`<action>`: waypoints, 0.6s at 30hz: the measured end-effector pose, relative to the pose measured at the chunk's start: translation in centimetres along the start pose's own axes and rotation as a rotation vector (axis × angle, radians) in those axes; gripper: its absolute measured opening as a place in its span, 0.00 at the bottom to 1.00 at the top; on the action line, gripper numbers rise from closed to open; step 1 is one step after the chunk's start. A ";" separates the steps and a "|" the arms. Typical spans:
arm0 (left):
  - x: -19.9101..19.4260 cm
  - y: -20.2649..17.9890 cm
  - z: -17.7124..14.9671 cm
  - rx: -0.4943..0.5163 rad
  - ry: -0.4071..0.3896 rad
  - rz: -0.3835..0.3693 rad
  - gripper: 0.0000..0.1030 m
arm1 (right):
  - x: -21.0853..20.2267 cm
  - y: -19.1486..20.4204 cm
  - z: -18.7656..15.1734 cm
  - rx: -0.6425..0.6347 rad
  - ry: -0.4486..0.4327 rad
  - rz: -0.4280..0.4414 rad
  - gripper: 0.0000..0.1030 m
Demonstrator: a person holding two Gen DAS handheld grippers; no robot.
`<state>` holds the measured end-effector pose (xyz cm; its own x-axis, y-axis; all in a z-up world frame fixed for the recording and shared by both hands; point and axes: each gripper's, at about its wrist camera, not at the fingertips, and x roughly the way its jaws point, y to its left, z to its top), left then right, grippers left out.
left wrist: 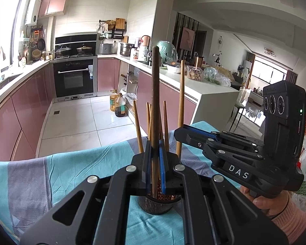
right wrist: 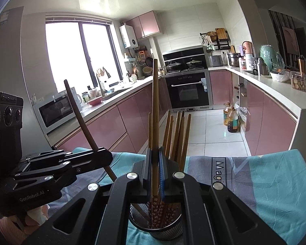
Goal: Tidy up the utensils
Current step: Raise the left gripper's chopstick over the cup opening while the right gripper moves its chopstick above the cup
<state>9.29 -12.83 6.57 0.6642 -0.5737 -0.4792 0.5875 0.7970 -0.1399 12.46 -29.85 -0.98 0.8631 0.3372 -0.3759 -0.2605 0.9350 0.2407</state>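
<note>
A black mesh utensil cup (right wrist: pixel 156 226) stands on the teal and grey cloth (right wrist: pixel 265 183); it also shows in the left wrist view (left wrist: pixel 157 204). Several wooden chopsticks (right wrist: pixel 177 134) stand in it. My left gripper (left wrist: pixel 155 163) is shut on a dark chopstick (left wrist: pixel 155 94), held upright over the cup. My right gripper (right wrist: pixel 155 163) is shut on a lighter wooden chopstick (right wrist: pixel 155 106), also upright over the cup. The right gripper shows in the left wrist view (left wrist: pixel 180 131), with its chopstick (left wrist: pixel 181 94). The left gripper shows in the right wrist view (right wrist: pixel 110 156), with its dark chopstick (right wrist: pixel 79 114).
The clothed table ends just beyond the cup. Past it is a tiled kitchen floor with pink cabinets (right wrist: pixel 112 126), an oven (right wrist: pixel 188 89) and oil bottles (right wrist: pixel 231 120). A counter with food bags (left wrist: pixel 212 75) runs on the right.
</note>
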 end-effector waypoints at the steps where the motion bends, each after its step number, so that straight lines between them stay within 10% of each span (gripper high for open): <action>1: 0.2 0.0 0.0 -0.001 0.004 -0.001 0.07 | 0.1 0.0 -0.1 0.000 0.002 0.000 0.06; 18: 2.5 0.7 0.0 0.005 0.048 0.006 0.07 | 0.7 -0.7 -0.7 0.019 0.025 0.000 0.06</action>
<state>11.39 -13.72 5.31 0.6450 -0.5590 -0.5211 0.5857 0.7996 -0.1327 12.96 -30.16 -2.06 0.8520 0.3397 -0.3983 -0.2518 0.9330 0.2572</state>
